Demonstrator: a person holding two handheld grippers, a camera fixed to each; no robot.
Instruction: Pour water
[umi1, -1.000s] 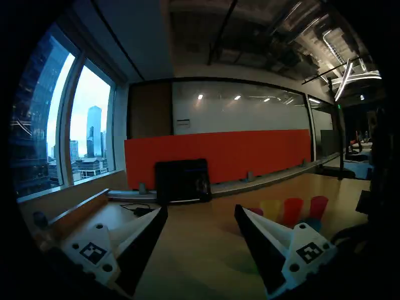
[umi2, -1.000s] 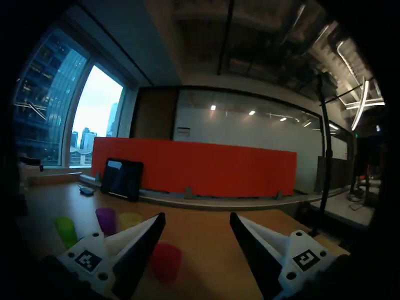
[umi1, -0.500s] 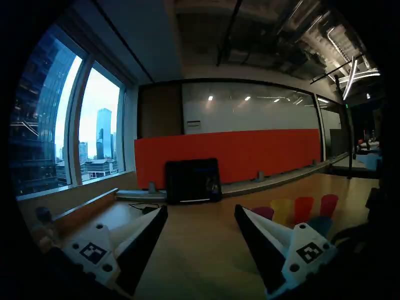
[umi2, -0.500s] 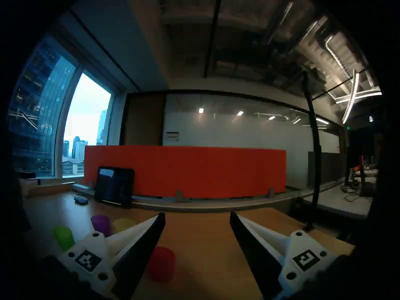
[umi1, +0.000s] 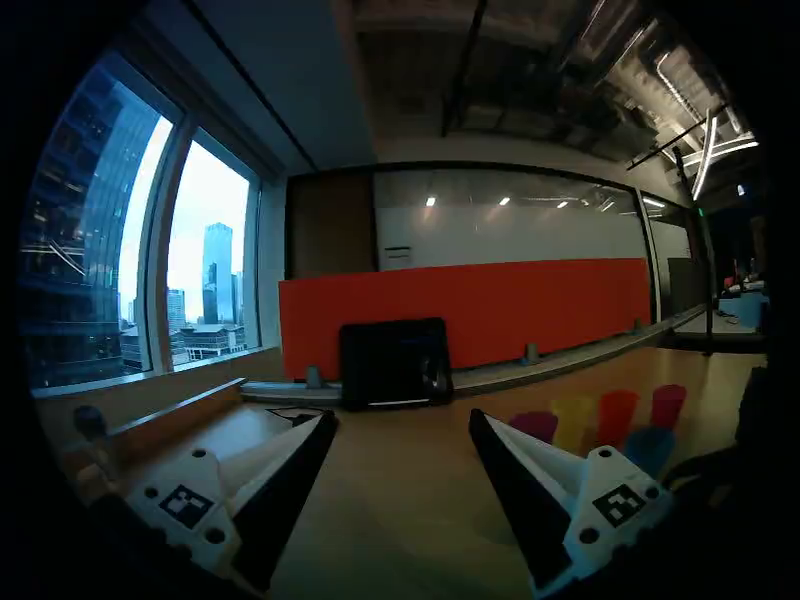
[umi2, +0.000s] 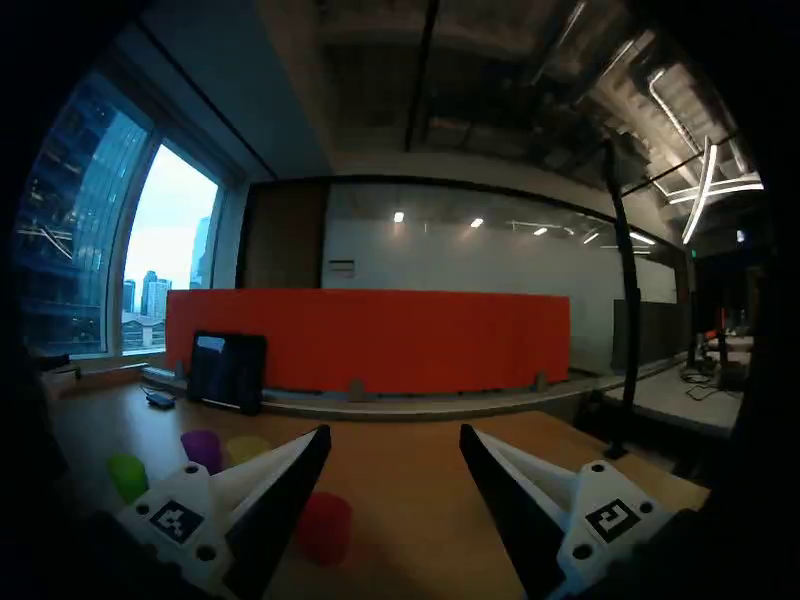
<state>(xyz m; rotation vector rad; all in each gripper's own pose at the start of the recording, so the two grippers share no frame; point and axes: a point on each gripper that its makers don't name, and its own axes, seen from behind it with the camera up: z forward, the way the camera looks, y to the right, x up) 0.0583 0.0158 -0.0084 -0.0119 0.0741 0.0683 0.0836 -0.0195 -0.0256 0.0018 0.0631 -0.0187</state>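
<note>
Cups (umi1: 617, 415) of several colours stand clustered on the wooden bench (umi1: 400, 510), off to the right of the left tongs (umi1: 402, 415), whose fingers are spread wide with nothing between them. In the right gripper view a red cup (umi2: 322, 525) stands partly behind the left finger of the right tongs (umi2: 394, 430), likewise spread and empty, with green, purple and yellow ones farther left. A dark tablet (umi1: 393, 362) stands before the orange partition (umi1: 470, 310).

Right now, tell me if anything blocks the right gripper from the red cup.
Nothing visible does. The open right gripper has the red cup ahead, beside one finger; the purple cup and yellow cup stand farther left.
</note>
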